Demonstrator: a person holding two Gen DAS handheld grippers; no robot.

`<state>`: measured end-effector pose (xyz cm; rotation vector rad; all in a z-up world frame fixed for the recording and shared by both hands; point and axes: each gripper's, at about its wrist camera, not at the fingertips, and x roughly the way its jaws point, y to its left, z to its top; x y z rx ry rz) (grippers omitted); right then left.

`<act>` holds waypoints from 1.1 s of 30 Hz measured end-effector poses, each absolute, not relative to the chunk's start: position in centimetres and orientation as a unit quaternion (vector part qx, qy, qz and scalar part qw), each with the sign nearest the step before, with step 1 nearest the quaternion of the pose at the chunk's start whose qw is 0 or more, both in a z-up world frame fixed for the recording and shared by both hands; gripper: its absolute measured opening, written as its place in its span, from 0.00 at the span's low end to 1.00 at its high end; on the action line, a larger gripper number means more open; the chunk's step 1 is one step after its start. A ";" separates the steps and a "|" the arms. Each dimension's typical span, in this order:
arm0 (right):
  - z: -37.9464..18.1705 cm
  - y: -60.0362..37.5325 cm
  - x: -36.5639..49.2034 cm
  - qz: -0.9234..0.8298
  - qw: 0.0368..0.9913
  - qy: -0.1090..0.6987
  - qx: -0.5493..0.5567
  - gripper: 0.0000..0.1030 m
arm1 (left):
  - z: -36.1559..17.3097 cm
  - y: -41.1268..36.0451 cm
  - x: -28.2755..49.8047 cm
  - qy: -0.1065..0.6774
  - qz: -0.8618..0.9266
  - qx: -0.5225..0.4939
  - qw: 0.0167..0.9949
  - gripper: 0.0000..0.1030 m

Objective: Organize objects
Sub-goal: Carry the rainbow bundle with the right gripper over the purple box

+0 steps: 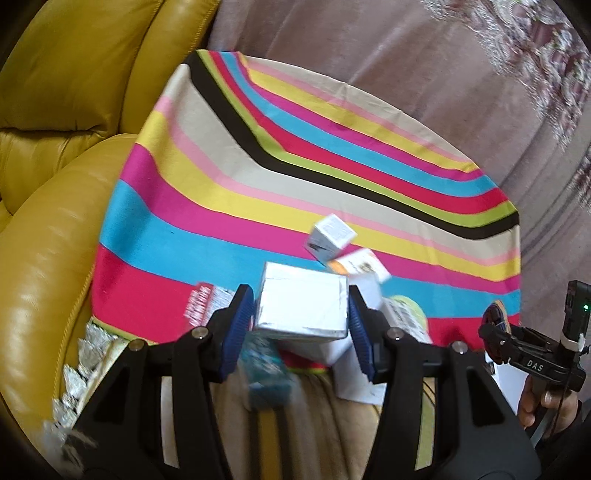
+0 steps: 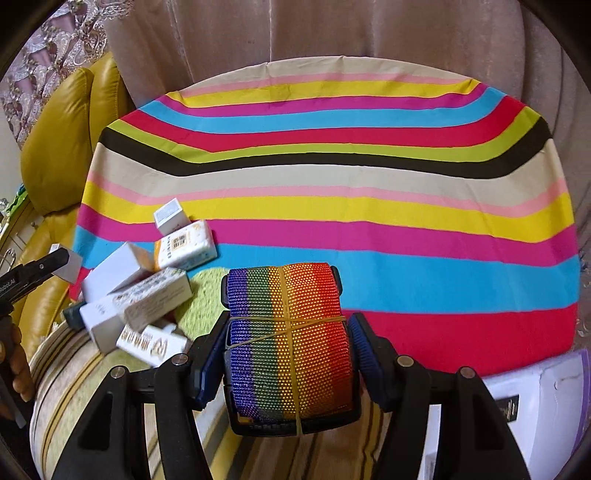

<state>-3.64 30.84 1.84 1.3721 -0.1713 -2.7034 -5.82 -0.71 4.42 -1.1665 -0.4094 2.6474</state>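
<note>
Striped cloth point(image 2: 369, 206) in pink, yellow, blue, red and black covers the worktop in both wrist views. Left gripper point(image 1: 301, 310): its blue-padded fingers point(image 1: 236, 325) are clamped on the two sides of a silver-white box point(image 1: 301, 306), held above the near edge of the cloth. Beyond and below this box lies a loose heap of small cartons point(image 2: 147, 295), some tilted and touching one another; a white cube-shaped carton point(image 1: 330, 236) sits at the far end of the heap, leaning on an orange-and-white carton point(image 1: 360, 264). Right gripper point(image 2: 290, 354): its fingers press against the sides of a rainbow webbing strap roll point(image 2: 291, 332), bound crosswise with a thin elastic band and backed by a black buckle, held over the near red stripe, to the right of the heap. Yellow leather sofa point(image 1: 55, 184) stands at the left edge of the worktop; a pinkish curtain point(image 2: 332, 33) hangs behind it.
</note>
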 end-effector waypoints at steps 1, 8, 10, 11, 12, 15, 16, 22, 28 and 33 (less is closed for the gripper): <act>1.8 30.9 -3.1 -0.889 0.051 -0.056 0.451 0.61 | 4.6 -0.3 -5.5 -0.137 0.901 -0.397 0.114 0.53; 2.2 32.5 0.0 -0.892 0.040 -0.066 0.445 0.61 | 5.4 3.0 -3.8 -0.118 0.898 -0.397 0.148 0.53; 2.3 33.4 0.9 -0.893 0.032 -0.071 0.444 0.61 | 5.6 4.3 -3.3 -0.110 0.896 -0.399 0.162 0.53; 2.3 33.8 1.4 -0.893 0.027 -0.074 0.443 0.61 | 5.6 4.9 -3.0 -0.106 0.895 -0.400 0.168 0.53; 2.3 34.3 1.8 -0.893 0.021 -0.077 0.443 0.61 | 5.6 5.6 -2.8 -0.102 0.893 -0.401 0.174 0.53; 2.2 36.0 3.2 -0.892 -0.005 -0.087 0.444 0.61 | 5.7 7.6 -2.2 -0.091 0.889 -0.405 0.194 0.53; 2.1 36.6 3.7 -0.891 -0.017 -0.089 0.445 0.61 | 5.8 8.2 -2.0 -0.086 0.888 -0.406 0.201 0.53; 1.0 39.5 6.8 -0.881 -0.070 -0.087 0.460 0.61 | 6.0 12.6 -1.1 -0.057 0.873 -0.414 0.250 0.53; -0.1 41.8 8.3 -0.871 -0.105 -0.076 0.473 0.61 | 5.9 17.4 -0.5 -0.020 0.851 -0.430 0.300 0.53; 0.0 44.9 10.4 -0.869 -0.149 -0.120 0.456 0.61 | 5.9 22.3 0.3 0.009 0.830 -0.434 0.349 0.53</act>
